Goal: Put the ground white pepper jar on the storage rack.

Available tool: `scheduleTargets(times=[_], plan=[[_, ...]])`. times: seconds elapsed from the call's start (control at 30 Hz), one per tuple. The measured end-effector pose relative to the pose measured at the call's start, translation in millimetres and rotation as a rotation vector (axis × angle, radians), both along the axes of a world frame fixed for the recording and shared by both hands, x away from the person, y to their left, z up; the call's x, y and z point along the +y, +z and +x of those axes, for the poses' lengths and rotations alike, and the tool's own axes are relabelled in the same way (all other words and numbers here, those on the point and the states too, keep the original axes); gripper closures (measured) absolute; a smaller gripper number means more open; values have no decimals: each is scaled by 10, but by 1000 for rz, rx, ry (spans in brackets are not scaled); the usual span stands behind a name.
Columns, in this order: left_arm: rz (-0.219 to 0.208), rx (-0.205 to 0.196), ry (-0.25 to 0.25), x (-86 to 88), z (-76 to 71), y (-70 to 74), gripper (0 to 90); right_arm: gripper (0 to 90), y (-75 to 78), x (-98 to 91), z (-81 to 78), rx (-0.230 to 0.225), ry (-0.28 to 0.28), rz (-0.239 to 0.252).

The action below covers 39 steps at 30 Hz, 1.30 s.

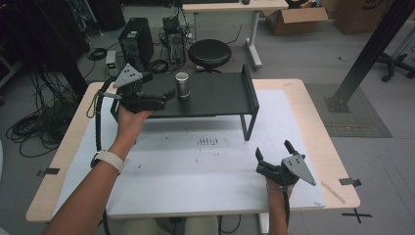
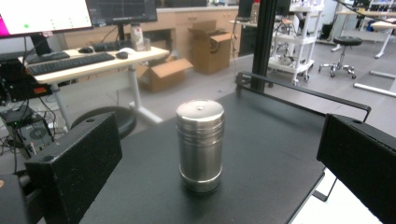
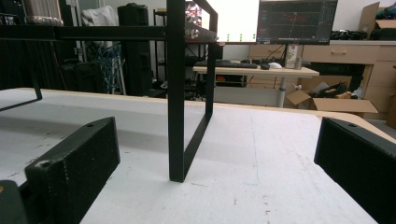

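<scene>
A steel canister (image 1: 182,85) stands upright on a black raised shelf (image 1: 215,95) at the table's far side. My left gripper (image 1: 169,95) is open at the shelf's left end, its jaws pointing at the canister and just short of it. In the left gripper view the canister (image 2: 200,144) stands ahead, between the two spread jaws, untouched. My right gripper (image 1: 273,155) rests open low over the white mat (image 1: 205,166) near the front right corner, holding nothing. Its own view looks at the shelf's right leg (image 3: 176,93), with the canister (image 3: 43,10) just visible on top at far left.
The shelf has a raised rail (image 1: 248,84) at its right end and thin legs (image 1: 248,125) down to the mat. Beyond the table stand a black stool (image 1: 209,54), a computer tower (image 1: 136,41) and cables. A black post (image 1: 372,49) rises at the right.
</scene>
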<state>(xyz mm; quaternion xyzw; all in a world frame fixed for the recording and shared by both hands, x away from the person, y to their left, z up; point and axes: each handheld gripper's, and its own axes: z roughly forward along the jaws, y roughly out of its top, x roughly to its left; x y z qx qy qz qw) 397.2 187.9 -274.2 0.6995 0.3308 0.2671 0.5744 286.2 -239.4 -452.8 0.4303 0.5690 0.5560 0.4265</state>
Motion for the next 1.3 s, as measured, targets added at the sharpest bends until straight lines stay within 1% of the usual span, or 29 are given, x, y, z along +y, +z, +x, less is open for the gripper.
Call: scheduleTargets(times=[0.17, 0.27, 0.33, 0.43, 0.57, 0.6, 0.67, 0.77, 0.83, 0.97, 1.0, 1.13, 1.23, 1.3], plan=[[-12, -13, -10, 33, -73, -14, 4, 0, 0, 1, 0, 0, 0, -1], [-6, -37, -19, 47, -133, -6, 4, 0, 0, 1, -1, 0, 0, -1], [-14, -61, -23, 56, -176, -1, 4, 0, 0, 1, -1, 0, 0, -2], [-36, -72, -29, 83, -227, 1, 4, 0, 0, 1, 1, -1, 0, -2], [-41, -89, -30, 121, -314, -15, 4, 0, 1, 3, 1, 1, 1, -3], [-34, -91, -30, 129, -338, -19, 3, 0, 1, 4, 2, 2, 2, -3], [-36, -103, -29, 146, -388, -34, 3, 0, 1, 3, 0, 0, 2, -3], [-49, -109, -32, 174, -451, -58, 3, 0, 0, 3, 0, 0, 2, -2], [-54, -106, -35, 193, -488, -79, 3, 0, 0, 2, 0, -1, 2, -2], [-68, -116, -34, 235, -561, -130, 3, 0, 0, 1, -1, -2, 2, -2], [-66, -114, -33, 243, -577, -140, 2, 0, 0, 1, -1, -2, 2, -2], [-78, -129, -26, 273, -629, -198, 2, 0, 0, 1, -1, -3, 2, -2], [-77, -134, -19, 299, -663, -241, 2, 0, 0, 1, -2, -3, 3, -2], [-90, -138, -15, 325, -688, -271, 2, 0, 0, 0, -1, -4, 2, -4]])
